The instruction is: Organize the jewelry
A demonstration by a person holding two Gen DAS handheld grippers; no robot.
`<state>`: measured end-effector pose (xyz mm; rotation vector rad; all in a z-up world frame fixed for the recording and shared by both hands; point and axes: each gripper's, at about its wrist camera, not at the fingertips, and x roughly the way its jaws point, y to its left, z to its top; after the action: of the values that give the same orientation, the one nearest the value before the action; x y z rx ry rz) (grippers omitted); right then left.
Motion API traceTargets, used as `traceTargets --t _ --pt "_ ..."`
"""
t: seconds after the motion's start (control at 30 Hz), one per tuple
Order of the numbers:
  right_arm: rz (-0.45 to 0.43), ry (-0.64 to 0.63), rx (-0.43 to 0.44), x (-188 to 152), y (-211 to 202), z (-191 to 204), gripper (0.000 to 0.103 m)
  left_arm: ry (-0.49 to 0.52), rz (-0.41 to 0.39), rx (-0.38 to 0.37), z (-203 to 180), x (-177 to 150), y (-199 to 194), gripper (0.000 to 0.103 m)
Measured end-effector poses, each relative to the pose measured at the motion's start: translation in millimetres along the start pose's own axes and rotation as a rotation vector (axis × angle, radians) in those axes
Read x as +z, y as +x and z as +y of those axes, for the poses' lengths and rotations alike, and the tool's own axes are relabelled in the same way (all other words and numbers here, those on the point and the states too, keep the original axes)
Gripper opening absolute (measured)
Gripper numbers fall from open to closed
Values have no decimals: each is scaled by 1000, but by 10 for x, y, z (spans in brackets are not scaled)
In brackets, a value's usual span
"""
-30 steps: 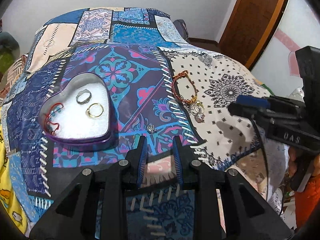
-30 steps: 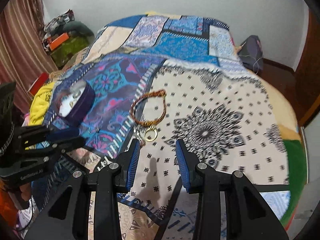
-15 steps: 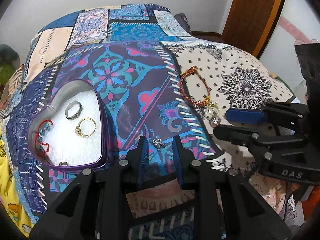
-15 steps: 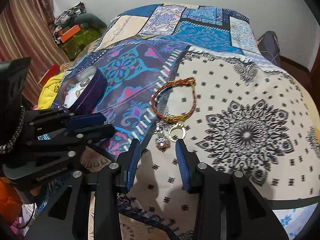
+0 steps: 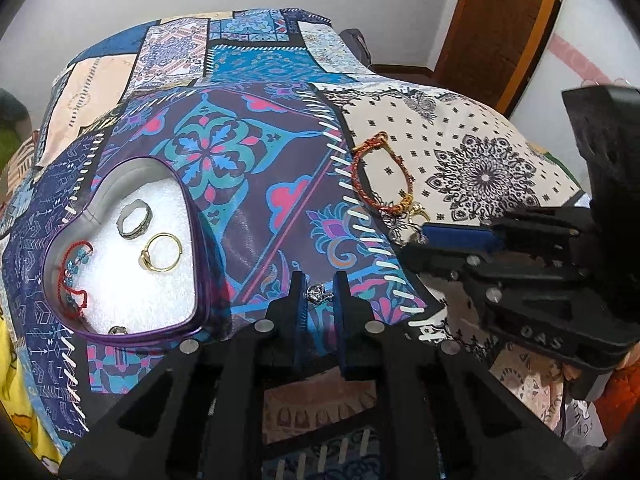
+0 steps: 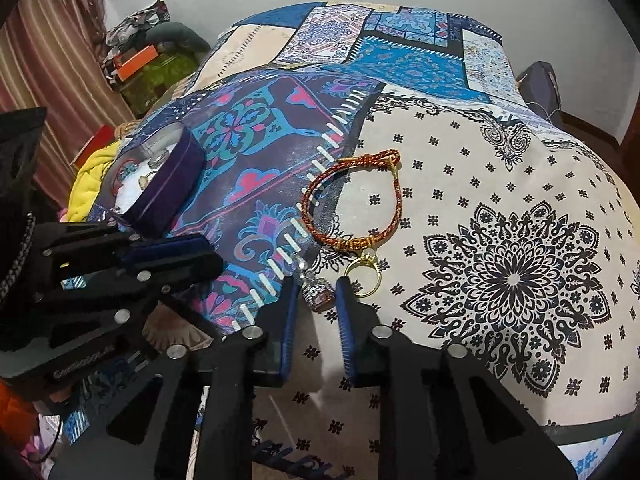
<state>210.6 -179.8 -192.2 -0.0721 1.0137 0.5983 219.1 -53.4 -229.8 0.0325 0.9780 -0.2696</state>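
A purple heart-shaped box [image 5: 192,240] with a white lining holds a grey ring [image 5: 135,220], a gold ring [image 5: 160,253] and a red string bracelet [image 5: 72,276]. My left gripper [image 5: 318,288] is low over the bedspread. Its jaws are closing around a small silver ring [image 5: 318,293], which lies between the pads with a sliver of gap. My right gripper [image 6: 317,292] is shut on a silver ring with a pink stone [image 6: 318,294]. Just beyond it lie a gold ring [image 6: 366,276] and a braided red-gold bracelet [image 6: 308,208]. The two grippers sit side by side.
Everything lies on a bed with a patchwork cover [image 5: 480,168]. A wooden door [image 5: 500,20] stands at the back right. Yellow cloth [image 6: 88,184] and piled clutter [image 6: 140,60] lie off the bed's left side. A dark bag [image 6: 540,80] rests by the far wall.
Both grippers have come down toward the bedspread and narrowed. The left now frames the small silver ring; the right has closed onto the stone ring.
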Motion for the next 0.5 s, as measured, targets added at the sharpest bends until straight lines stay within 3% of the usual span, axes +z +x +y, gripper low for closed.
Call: traceTargets --t 0.5 --pt "-78 -6 20 83 -339 137 15 -26 -83 13 -7 -55 -461 12"
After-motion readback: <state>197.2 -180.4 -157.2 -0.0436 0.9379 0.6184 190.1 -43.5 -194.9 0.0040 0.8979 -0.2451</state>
